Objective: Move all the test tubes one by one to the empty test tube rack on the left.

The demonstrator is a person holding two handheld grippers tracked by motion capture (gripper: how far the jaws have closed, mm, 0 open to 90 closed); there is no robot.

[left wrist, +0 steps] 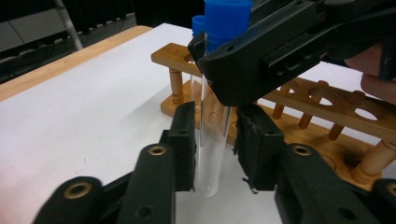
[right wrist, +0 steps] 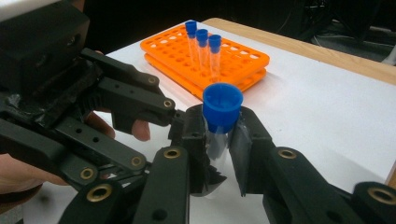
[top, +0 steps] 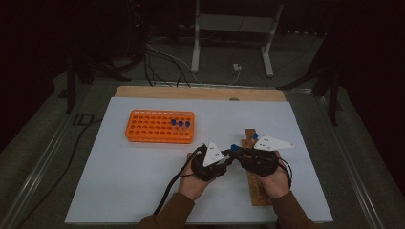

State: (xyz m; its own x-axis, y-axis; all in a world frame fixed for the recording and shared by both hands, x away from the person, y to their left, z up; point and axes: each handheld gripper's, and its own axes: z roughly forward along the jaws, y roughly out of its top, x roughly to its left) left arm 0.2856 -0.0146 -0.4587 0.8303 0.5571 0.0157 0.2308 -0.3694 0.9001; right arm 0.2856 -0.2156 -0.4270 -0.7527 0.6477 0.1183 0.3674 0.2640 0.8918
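— Glass, thin and clear: that blue-capped test tube hung upright between both grippers, near the middle of the white table, just left of the long wooden rack. What worried you?

— Two grips on one tube. The right gripper was clamped on it just under the cap; the left gripper had its pads either side of the lower half, touching or nearly so. I couldn't tell whether it truly gripped. If both squeezed and the hands drifted apart, I judged the tube could snap or the cap pop off.

— And if the right let go too soon?

— Then it might have slipped through and hit the table.

— Counts?

— One tube in hand. Three blue-capped tubes stood in the orange plastic rack, far left. One more blue cap showed at the wooden rack's far end. Two racks, two grippers.
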